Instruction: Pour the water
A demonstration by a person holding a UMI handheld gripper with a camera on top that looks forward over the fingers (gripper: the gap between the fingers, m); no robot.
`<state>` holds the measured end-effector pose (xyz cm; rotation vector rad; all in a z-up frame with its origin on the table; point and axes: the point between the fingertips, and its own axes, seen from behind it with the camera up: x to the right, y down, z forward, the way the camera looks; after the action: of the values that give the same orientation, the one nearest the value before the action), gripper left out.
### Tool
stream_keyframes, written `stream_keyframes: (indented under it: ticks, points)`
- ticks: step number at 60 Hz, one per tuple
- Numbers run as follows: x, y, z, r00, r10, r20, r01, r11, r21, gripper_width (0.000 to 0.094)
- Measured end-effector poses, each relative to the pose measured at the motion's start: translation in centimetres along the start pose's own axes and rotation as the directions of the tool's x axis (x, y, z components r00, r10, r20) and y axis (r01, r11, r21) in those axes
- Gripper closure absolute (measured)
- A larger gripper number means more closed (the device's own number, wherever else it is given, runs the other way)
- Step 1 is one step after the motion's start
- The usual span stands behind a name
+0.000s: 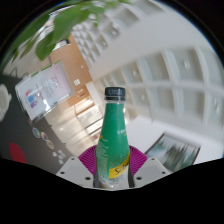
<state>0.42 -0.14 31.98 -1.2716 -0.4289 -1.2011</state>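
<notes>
From my own camera, my jaws pinch a green bottle (115, 135) (black cap (114, 93), yellow label low down) upright between them, both magenta pads (137, 161) pressed against its sides; beyond them the room tilts, with white paned windows (165, 70) and green leaves (62, 30) overhead.

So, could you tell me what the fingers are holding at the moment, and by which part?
A green bottle, black cap on, gripped low on its body between the fingers.
</notes>
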Motion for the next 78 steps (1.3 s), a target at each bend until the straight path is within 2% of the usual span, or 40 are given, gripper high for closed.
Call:
stream_keyframes:
  ticks: [6, 11, 15, 24, 29, 30, 35, 43, 46, 54, 60, 65, 66, 69, 73, 74, 78]
  points:
    - [0.2, -7.2, 1.2, 0.947, -0.306, -0.097, 0.319, 0.93, 0.184, 0.0533]
    - [-3.9, -12.6, 1.3, 0.833, -0.518, -0.196, 0.553, 0.777, 0.299, 0.0534]
    - [-7.0, -14.6, 0.3, 0.736, -0.628, -0.253, 0.673, 0.636, 0.379, 0.0534]
    - [-15.8, -17.0, -2.0, 0.515, -0.773, -0.371, 0.822, 0.324, 0.468, 0.0531]
    - [-19.3, -18.0, -3.4, 0.429, -0.806, -0.409, 0.857, 0.221, 0.465, 0.0534]
    - [-18.9, -16.1, -2.9, 0.427, -0.807, -0.407, 0.855, 0.215, 0.471, 0.0533]
    - [-20.5, -15.9, -2.8, 0.427, -0.829, -0.36, 0.848, 0.23, 0.478, 0.0536]
    - [-19.7, -16.1, -2.6, 0.484, -0.805, -0.342, 0.824, 0.288, 0.488, 0.0532]
    - [-18.1, -16.7, -2.3, 0.555, -0.767, -0.323, 0.787, 0.358, 0.501, 0.0533]
    - [-12.0, -18.9, -0.9, 0.818, -0.545, -0.186, 0.551, 0.647, 0.526, 0.0533]
    - [-6.9, -18.8, 0.4, 0.971, -0.239, -0.005, 0.211, 0.851, 0.481, 0.0535]
    - [-4.8, -17.6, 1.2, 0.977, 0.092, 0.194, -0.16, 0.914, 0.372, 0.0534]
    - [-4.2, -17.5, -0.4, 0.966, 0.157, 0.206, -0.22, 0.915, 0.339, 0.0534]
    - [-4.9, -16.1, 1.3, 0.887, 0.336, 0.316, -0.416, 0.879, 0.233, 0.0534]
    - [-7.4, -13.8, 1.4, 0.742, 0.538, 0.399, -0.6, 0.799, 0.037, 0.0536]
    - [-8.5, -13.8, -0.6, 0.709, 0.582, 0.399, -0.631, 0.776, -0.011, 0.0537]
    - [-11.3, -10.3, 0.6, 0.547, 0.721, 0.427, -0.725, 0.662, -0.19, 0.0536]
